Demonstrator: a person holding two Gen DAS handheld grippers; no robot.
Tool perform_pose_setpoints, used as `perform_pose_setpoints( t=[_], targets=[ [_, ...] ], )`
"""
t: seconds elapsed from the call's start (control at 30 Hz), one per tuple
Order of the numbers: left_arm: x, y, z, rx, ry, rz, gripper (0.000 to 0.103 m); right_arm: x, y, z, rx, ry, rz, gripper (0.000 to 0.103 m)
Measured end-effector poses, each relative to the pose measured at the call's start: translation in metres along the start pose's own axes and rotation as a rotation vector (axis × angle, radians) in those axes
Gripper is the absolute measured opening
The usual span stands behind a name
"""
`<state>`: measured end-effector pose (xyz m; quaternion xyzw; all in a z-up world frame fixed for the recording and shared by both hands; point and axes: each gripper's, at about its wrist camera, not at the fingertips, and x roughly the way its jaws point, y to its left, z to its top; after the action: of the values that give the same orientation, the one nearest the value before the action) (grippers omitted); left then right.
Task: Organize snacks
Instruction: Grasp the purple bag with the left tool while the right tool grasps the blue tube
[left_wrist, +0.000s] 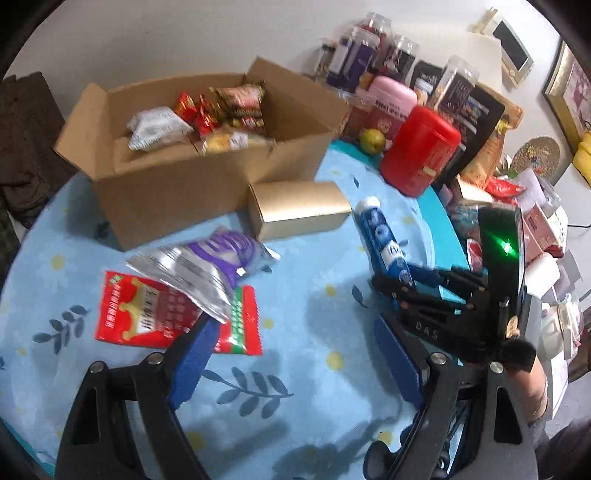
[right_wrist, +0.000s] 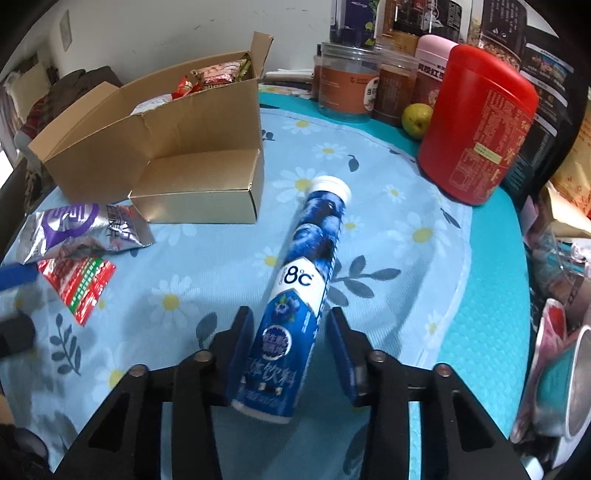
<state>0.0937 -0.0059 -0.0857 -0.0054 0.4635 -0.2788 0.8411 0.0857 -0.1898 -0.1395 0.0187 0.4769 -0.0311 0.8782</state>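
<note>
I have the right gripper (right_wrist: 291, 354) around the lower end of the blue drink-tablet tube (right_wrist: 295, 295), which lies on the flowered worktop (right_wrist: 406, 258) with its white cap pointing away from me. One finger touches the tube; the other shows a thin gap, so I can't call it clamped. I judge the tube stiff, light and slick, apt to roll; a grip nearer mid-body would balance better. My left gripper (left_wrist: 291, 350) hangs released over the red snack packet (left_wrist: 147, 314), near the cardboard box (left_wrist: 207, 173).

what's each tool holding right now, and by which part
The right tool straddles the blue white-capped drink tube near its bottom end; on the right side a gap shows, so no firm hold. The left tool holds nothing.
</note>
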Motion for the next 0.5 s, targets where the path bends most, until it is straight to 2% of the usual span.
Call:
perform_pose_setpoints(
  t=[0.23,0.37,0.5],
  targets=[
    [-0.016,0.015,0.022,0.002,-0.088,0.098,0.086,-0.006,0.003,-0.003,-0.014,-0.012,0.030,0.034],
    [-0.020,0.012,0.034,0.035,-0.126,0.127,0.086,-0.006,0.004,-0.003,-0.016,-0.010,0.034,0.034],
    [-0.008,0.008,0.043,0.086,-0.109,0.130,0.086,-0.004,0.003,-0.003,-0.012,-0.006,0.046,0.034]
  ],
)
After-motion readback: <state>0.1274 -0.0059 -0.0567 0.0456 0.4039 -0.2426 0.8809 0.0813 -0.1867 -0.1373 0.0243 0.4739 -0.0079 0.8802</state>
